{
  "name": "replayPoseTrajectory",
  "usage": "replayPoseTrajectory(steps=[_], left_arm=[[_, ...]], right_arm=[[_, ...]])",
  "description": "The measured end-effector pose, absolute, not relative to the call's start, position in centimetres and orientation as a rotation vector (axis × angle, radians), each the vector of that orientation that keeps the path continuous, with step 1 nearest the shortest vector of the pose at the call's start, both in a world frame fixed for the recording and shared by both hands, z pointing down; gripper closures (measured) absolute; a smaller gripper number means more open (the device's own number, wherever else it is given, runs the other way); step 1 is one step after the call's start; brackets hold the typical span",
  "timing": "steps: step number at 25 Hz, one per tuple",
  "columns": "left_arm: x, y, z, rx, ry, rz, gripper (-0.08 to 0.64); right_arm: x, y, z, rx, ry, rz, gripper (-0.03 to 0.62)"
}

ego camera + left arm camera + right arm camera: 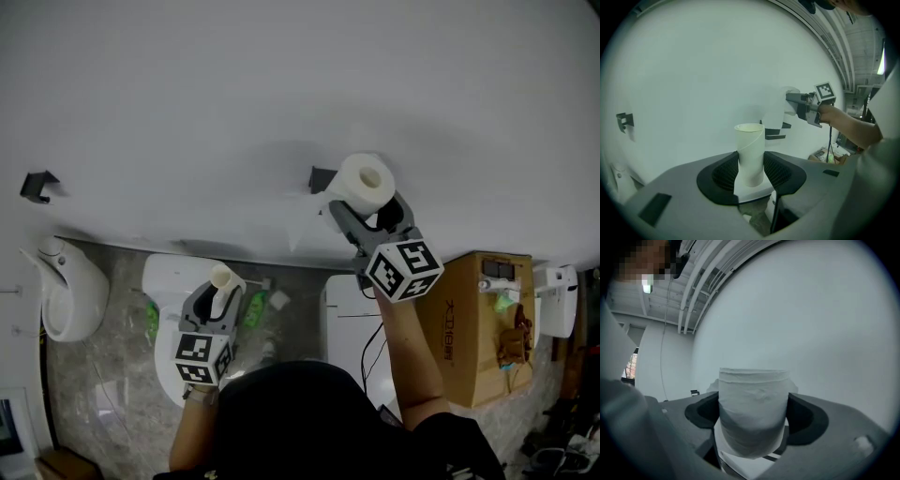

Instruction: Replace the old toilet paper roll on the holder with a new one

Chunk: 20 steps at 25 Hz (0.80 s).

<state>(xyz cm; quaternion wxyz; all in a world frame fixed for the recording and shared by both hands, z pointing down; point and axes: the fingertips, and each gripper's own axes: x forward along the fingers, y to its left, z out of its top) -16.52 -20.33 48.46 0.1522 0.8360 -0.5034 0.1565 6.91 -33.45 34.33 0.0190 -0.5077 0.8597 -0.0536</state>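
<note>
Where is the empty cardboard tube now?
The tube sits clamped between the left gripper's jaws, lower left in the head view, away from the wall holder and the right gripper's full roll.

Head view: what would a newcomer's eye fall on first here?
The full white toilet paper roll, clamped in the right gripper, raised beside the black holder on the wall. Lower left, the left gripper grips a bare cardboard tube over the toilet.

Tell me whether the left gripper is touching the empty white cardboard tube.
Touching. In the left gripper view, the left gripper clamps the empty white cardboard tube between its dark ribbed pads, no gap either side.
</note>
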Motion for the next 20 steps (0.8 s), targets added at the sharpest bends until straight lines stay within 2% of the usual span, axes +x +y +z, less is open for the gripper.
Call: replayPoseTrajectory(steps=[7, 20], left_arm=[[-16.9, -21.3, 48.4, 2.386, -1.467, 0.452, 0.381], [-16.5, -22.0, 48.9, 2.342, -1.457, 0.496, 0.380]], right_arm=[[6.9, -37.5, 34.1, -1.615, 2.662, -0.136, 0.179], [7.8, -41.7, 39.2, -1.789, 2.675, -0.099, 0.179]])
